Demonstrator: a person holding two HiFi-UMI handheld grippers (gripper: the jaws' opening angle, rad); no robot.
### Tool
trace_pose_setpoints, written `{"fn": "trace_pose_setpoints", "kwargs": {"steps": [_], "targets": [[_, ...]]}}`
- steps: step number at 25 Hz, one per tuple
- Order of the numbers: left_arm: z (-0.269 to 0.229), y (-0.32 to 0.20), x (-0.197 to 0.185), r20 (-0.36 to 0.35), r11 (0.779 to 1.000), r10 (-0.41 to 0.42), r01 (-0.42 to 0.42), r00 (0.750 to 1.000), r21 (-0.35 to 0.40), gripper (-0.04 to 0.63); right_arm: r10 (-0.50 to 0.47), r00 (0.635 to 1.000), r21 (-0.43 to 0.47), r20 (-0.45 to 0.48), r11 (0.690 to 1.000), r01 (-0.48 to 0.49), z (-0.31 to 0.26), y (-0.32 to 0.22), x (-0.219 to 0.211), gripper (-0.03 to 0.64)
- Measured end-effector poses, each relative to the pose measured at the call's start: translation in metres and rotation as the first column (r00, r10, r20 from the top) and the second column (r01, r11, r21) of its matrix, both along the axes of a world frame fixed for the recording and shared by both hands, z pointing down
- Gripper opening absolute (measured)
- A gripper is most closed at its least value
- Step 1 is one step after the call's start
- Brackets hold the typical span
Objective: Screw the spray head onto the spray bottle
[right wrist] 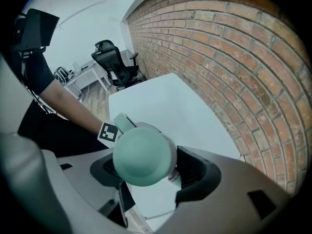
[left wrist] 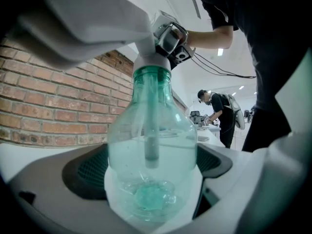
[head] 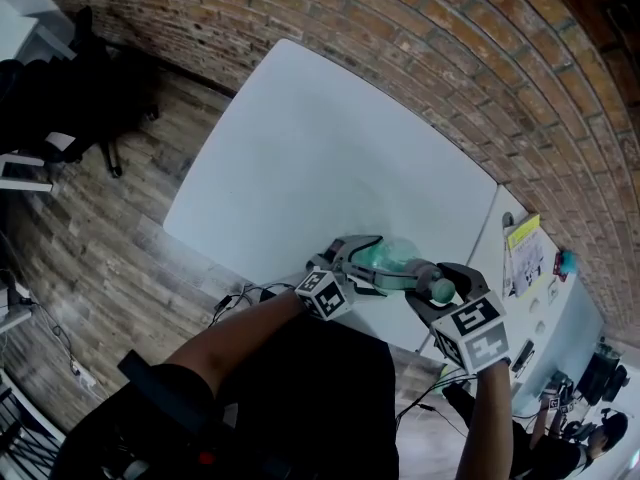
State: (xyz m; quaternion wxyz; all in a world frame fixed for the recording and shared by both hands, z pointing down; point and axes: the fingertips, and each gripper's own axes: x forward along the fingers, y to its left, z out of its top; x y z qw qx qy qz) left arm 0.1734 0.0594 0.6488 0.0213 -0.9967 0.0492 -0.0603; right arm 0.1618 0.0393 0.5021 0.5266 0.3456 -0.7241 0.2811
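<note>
Head view: the left gripper (head: pixel 366 266) and right gripper (head: pixel 438 291) meet over the near edge of a white table (head: pixel 320 158). A clear green-tinted bottle (head: pixel 398 256) lies roughly level between them. Its body is in the left jaws and the spray head (head: pixel 441 288) is at the right jaws. A brick wall (head: pixel 450 38) runs behind the table, with wood floor (head: pixel 110 228) to the left.

Left gripper view: the left gripper (left wrist: pixel 153 175) has its jaws clamped on the lower body of the bottle (left wrist: pixel 152 150), one dark pad on either side, the base facing the camera. Some clear liquid sits in the bottle and a tube (left wrist: pixel 150 126) runs down from the neck. The white spray head (left wrist: pixel 148 57) sits on the neck. The right gripper (left wrist: pixel 170 39) shows just beyond it. A person (left wrist: pixel 218 112) stands at a far bench.

Right gripper view: the right gripper (right wrist: pixel 148 173) has its jaws closed on the spray head (right wrist: pixel 144 156), whose rounded green top fills the gap between the pads. The left gripper's marker cube (right wrist: pixel 108 133) shows just behind it, above the table (right wrist: pixel 170 106). An office chair (right wrist: pixel 117 62) stands by the wall (right wrist: pixel 234 57).
</note>
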Motion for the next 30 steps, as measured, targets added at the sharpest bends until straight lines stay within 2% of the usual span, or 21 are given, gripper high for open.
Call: {"fn": "trace_pose_setpoints", "kwargs": {"steps": [6,11,17,20,22,25,30], "targets": [[0.0,0.0,0.001,0.0,1.0,-0.001,0.001,1.0,-0.002,0.545,0.023,1.0,0.012,-0.003,1.0,-0.023,0.001,-0.001,0.002,0.285],[0.001,0.001,0.0,0.013,1.0,0.008,-0.008,1.0,-0.003,0.546,0.002,1.0,0.029,0.0,1.0,-0.002,0.001,0.0,0.001,0.284],[0.0,0.0,0.001,0.024,1.0,0.021,-0.021,0.999,-0.003,0.545,-0.114,0.992,0.035,-0.063,0.993,0.116,-0.006,-0.002,-0.006,0.284],[0.001,0.001,0.0,0.021,1.0,0.022,-0.022,1.0,-0.008,0.545,-0.214,0.974,0.042,-0.071,0.975,0.217,-0.015,-0.003,-0.011,0.284],[0.001,0.002,0.0,0.023,1.0,0.027,-0.026,0.999,-0.008,0.545,-0.308,0.946,0.038,-0.101,0.949,0.313,-0.021,-0.002,-0.012,0.284],[0.001,0.002,-0.001,0.029,1.0,0.027,-0.027,0.999,-0.011,0.545,-0.455,0.876,-0.014,-0.159,0.889,0.459,-0.022,0.002,-0.009,0.284],[0.001,0.001,0.001,0.021,0.999,0.029,-0.028,0.999,-0.014,0.545,-0.666,0.715,-0.108,-0.212,0.744,0.66,-0.016,0.011,-0.011,0.284]]}}
